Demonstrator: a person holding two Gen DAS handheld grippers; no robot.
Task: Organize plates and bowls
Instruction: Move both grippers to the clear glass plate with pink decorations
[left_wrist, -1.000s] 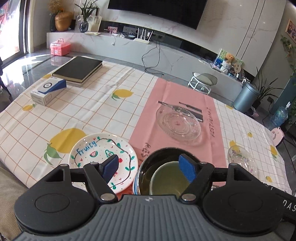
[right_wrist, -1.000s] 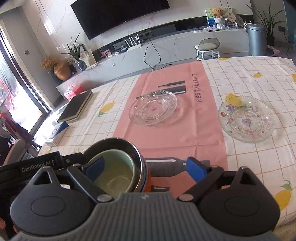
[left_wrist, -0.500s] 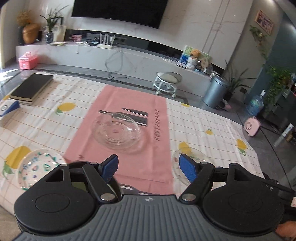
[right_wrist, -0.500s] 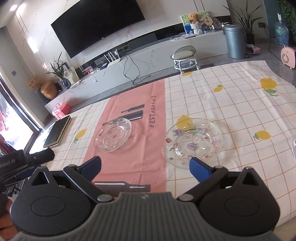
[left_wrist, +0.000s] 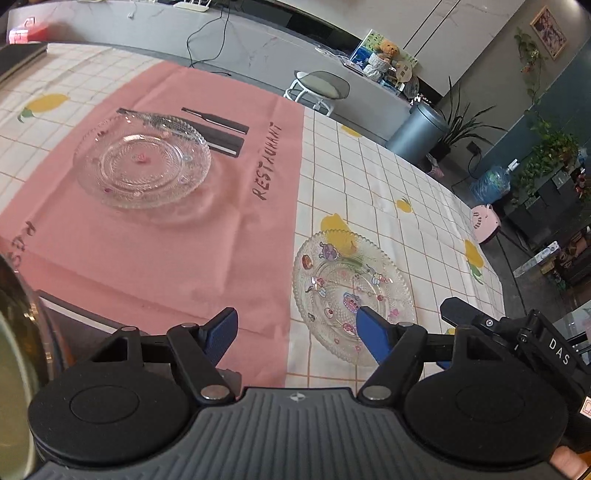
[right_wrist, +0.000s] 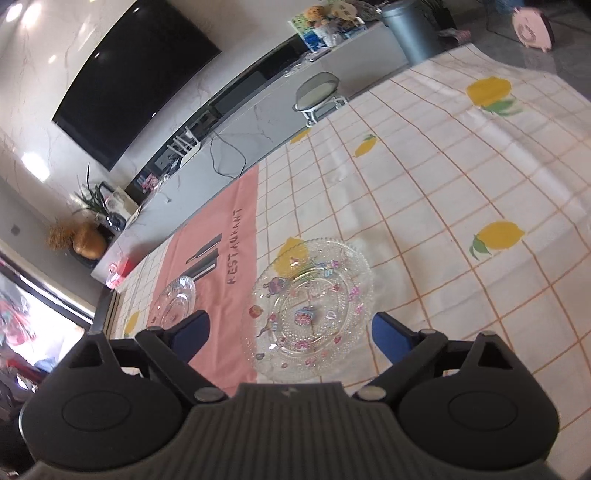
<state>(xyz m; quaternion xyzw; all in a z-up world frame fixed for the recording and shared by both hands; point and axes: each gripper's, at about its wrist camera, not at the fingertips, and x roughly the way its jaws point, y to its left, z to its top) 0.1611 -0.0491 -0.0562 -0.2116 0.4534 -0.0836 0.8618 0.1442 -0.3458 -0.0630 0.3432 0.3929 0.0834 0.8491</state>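
Hovering above the surface (left_wrist: 369, 173), the left gripper (left_wrist: 297, 330) has its blue pads spread wide with nothing between them. It sits over the near edge of the pink placemat (left_wrist: 177, 236), where the mat meets the checked lemon-print tablecloth (left_wrist: 402, 184). The right gripper (right_wrist: 290, 332) is likewise wide open and holds nothing; its pads flank the near half of the decorated glass plate (right_wrist: 314, 306) without touching it.

The decorated glass plate (left_wrist: 352, 291) lies flat on the tablecloth, just beside the right edge of the placemat. It carries small coloured cartoon prints and a beaded rim. A second, plain glass plate (left_wrist: 142, 162) rests flat on the placemat, well apart from the first, beside the printed knife-and-fork motif. In the right wrist view this plain plate (right_wrist: 175, 302) appears beyond the left pad.

At the far left edge of the left wrist view, a dark bowl (left_wrist: 35, 325) with a pale green bowl (left_wrist: 14, 398) nested inside it is partly in frame. Part of the right-hand tool, marked "DAS", shows at the right of that view.

Beyond the surface stand a stool (left_wrist: 321, 86) and a grey bin (left_wrist: 417, 127).
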